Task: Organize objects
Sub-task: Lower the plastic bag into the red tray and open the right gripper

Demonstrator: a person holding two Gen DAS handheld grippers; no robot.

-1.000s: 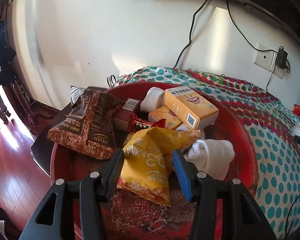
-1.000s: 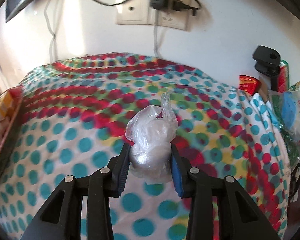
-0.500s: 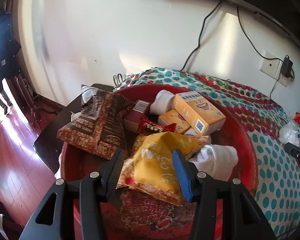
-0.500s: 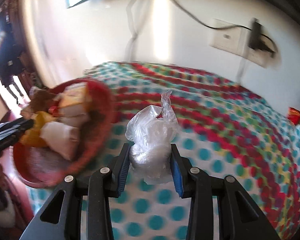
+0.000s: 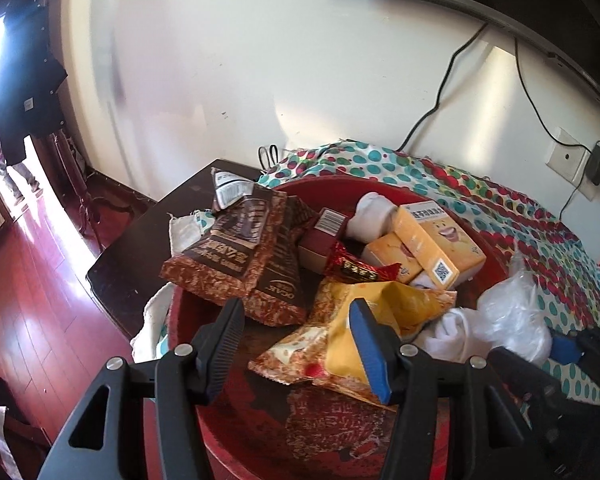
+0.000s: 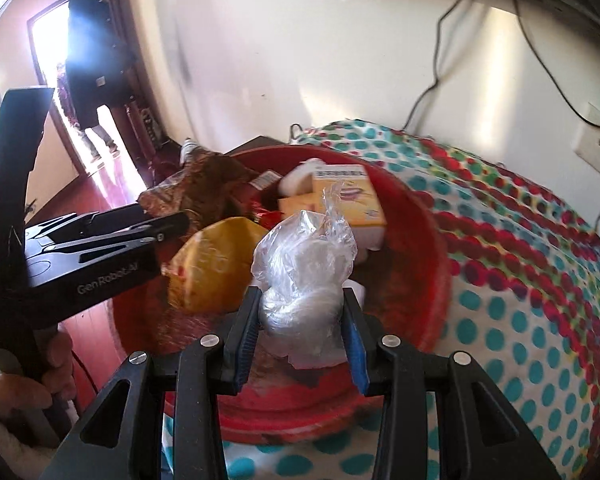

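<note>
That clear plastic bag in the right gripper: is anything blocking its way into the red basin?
Nothing visible bars the way. The plastic bag, clamped in the right gripper, is already above the red basin. Snack packs fill much of the inside, and the left gripper hangs over the near side.

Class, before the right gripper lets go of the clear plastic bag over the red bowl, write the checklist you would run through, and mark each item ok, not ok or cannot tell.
1. Right gripper clamped on the crumpled clear plastic bag: ok.
2. Bag past the rim of the round red bowl: ok in the right wrist view.
3. Free landing spot inside: not ok, the bowl is crowded; the yellow snack packet and white cloth bundle lie beneath.
4. Left gripper out of the way: cannot tell; its jaws have just been opening, the pads press on nothing, and it hovers close by.
5. Bowl steady on the polka-dot cloth: cannot tell.
</note>
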